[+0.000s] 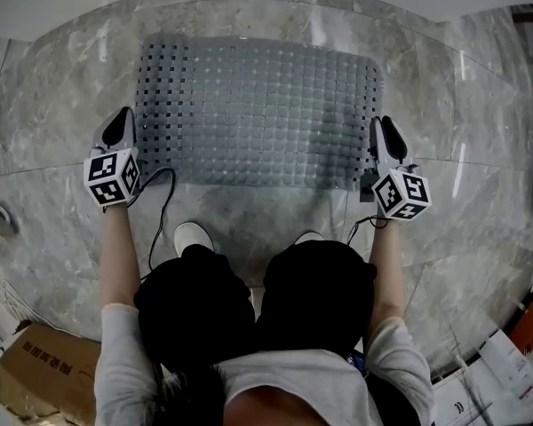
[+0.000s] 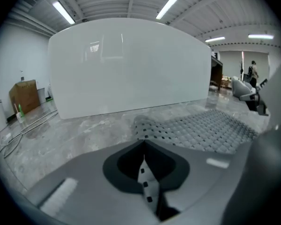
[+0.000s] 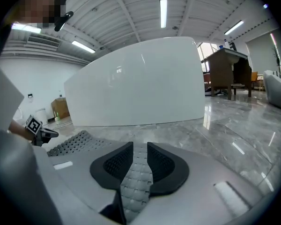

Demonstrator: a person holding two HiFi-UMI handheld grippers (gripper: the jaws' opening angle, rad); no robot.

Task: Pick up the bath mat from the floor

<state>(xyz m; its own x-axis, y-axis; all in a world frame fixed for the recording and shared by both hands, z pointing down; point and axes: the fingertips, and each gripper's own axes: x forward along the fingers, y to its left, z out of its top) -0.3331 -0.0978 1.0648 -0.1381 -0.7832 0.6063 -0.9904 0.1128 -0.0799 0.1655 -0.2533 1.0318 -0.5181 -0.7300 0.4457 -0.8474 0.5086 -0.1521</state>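
The grey perforated bath mat [image 1: 258,114] lies flat on the marble floor in the head view. My left gripper [image 1: 122,124] is at its near-left edge, shut on a thin fold of the mat [image 2: 145,182]; the left gripper view shows the jaws [image 2: 144,146] pinched on it, with the rest of the mat [image 2: 210,128] spreading right. At the mat's near-right edge is my right gripper [image 1: 384,130]. Its jaws [image 3: 139,156] stand apart with a strip of mat [image 3: 136,177] lying between the pads, not squeezed.
A large white curved tub wall [image 2: 131,69] stands beyond the mat. A cardboard box [image 1: 40,371] and papers [image 1: 497,371] lie behind me. A cable [image 1: 164,202] trails from the left gripper past my shoe [image 1: 193,235]. A wooden desk [image 3: 229,69] stands at the far right.
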